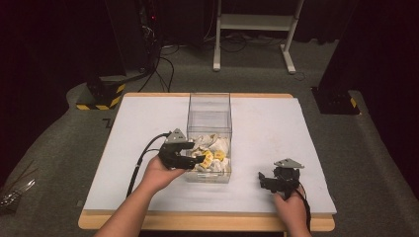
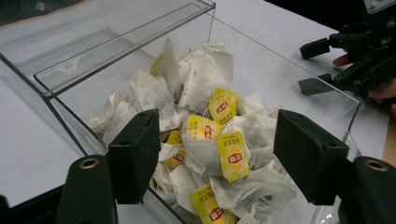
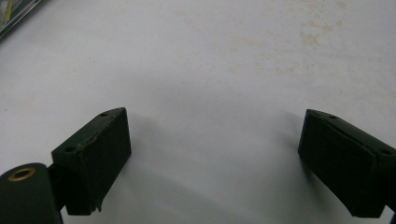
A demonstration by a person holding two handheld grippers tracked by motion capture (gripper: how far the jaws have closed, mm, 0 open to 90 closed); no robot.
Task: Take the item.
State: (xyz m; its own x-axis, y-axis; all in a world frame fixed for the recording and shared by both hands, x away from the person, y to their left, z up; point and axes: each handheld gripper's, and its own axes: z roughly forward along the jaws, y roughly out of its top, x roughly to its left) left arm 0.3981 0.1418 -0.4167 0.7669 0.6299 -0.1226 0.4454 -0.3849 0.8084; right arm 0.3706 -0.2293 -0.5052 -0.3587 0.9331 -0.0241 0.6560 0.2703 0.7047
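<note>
The yellow tags (image 2: 232, 156) on the tea bags (image 2: 205, 74) in the clear box (image 2: 280, 70) each carry a red brand mark with light lettering; the lettering is too small and blurred to read. No other text is legible.

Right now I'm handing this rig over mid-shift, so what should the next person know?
Left tongs: open, poised over the near end of the clear box, nothing gripped yet.
Right tongs: open, empty, low over the white table, right of the box.
Tea bags: all heaped in the box's near end.
Done: none taken out.
Left: probably close on one bag and lift it.
</note>
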